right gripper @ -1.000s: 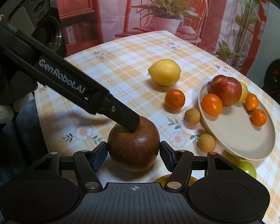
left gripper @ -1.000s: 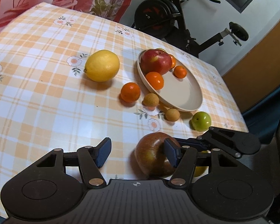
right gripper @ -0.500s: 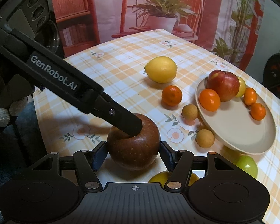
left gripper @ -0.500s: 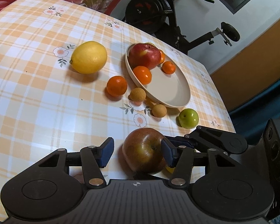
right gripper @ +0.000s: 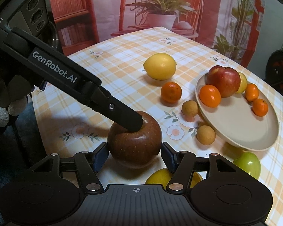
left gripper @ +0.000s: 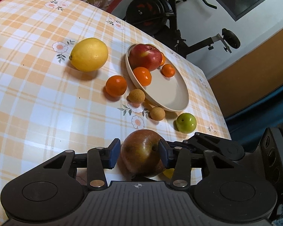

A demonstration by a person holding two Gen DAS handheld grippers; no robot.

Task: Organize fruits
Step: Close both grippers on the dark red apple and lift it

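Roughly halfway, still sorting fruit

Five pieces on plate (right gripper: 235,131); both grippers' jaws spread around brown apple (right gripper: 134,143), not clearly pinching. Lemon (right gripper: 159,66), tangerine (right gripper: 171,92), others left.

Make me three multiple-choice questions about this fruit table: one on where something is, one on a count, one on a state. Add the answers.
1. Where is the lemon?
A. on the plate
B. on the tablecloth, outside the plate
C. between gripper fingers

2. How many oranges lie on the plate?
A. one
B. five
C. three

3. How do the fingers of the right gripper stand?
A. spread on either side of the dark apple
B. shut tight on nothing
C. closed round the lemon

Answers:
1 B: the lemon sits on the cloth, apart from the plate.
2 C: one is in front of the red apple and two are behind it.
3 A: one finger shows at each side of the apple.
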